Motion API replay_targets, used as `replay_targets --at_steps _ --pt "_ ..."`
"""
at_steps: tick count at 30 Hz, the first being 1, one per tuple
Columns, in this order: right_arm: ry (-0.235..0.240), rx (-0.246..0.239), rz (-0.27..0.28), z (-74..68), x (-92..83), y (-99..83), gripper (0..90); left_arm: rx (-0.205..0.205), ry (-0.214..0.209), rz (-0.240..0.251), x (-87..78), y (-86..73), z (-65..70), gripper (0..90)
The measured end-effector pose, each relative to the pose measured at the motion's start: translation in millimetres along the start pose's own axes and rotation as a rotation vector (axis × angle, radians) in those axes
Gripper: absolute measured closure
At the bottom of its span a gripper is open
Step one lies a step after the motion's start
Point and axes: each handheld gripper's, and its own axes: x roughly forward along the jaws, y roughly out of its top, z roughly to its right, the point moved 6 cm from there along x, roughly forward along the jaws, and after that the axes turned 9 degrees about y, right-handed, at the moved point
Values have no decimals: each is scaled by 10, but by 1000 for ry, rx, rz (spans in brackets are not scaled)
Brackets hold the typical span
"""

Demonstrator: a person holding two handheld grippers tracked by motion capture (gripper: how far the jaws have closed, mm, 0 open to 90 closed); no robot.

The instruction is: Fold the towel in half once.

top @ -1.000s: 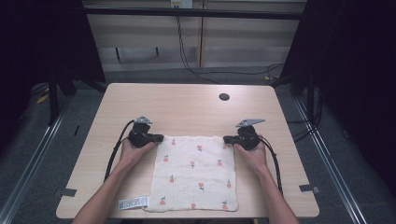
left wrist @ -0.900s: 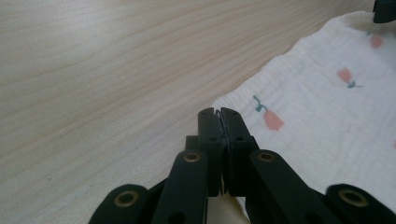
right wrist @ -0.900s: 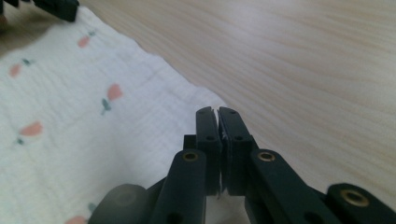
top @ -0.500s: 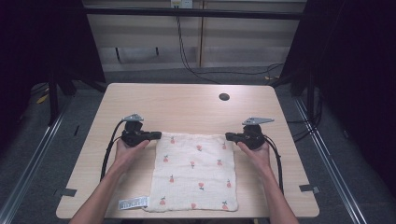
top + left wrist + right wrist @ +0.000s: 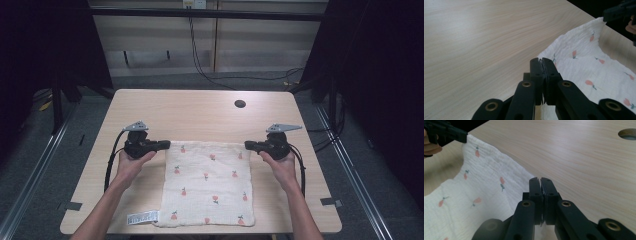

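Two corners are pinched, one per claw. Nearest me, the near edge of the cloth [image 5: 207,185] lies flat on the table [image 5: 200,110], with a small label [image 5: 142,217] at its near left corner. Mid-table, my left gripper [image 5: 162,145] is clenched on the far left corner, and my right gripper [image 5: 250,145] is clenched on the far right corner. In both gripper views the jaws meet with white fabric caught between them. I hold the corners apart so the far hem runs taut between the claws; I judge this sets up a lift or a fold toward me. Farther off, a round hole [image 5: 240,104] sits in bare tabletop.
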Motion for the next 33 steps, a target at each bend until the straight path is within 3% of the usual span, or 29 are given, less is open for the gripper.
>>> replay_targets --at_steps 6,10,12,19,24,33 --pt "-6 5 31 -49 -161 67 882 19 -1 12 -77 28 71 881" --pt "23 9 73 -100 -256 138 882 24 -7 31 -126 79 136 881" --pt "23 -1 66 -127 -273 145 883 43 -8 28 -155 84 166 881" --pt "40 -6 50 -250 -301 125 883 55 -14 46 -278 86 270 881" --pt "43 -9 44 -309 -382 99 883 81 -24 30 -342 78 344 880" --pt "81 -8 53 -447 -549 -29 883 85 -45 37 -461 7 467 881"
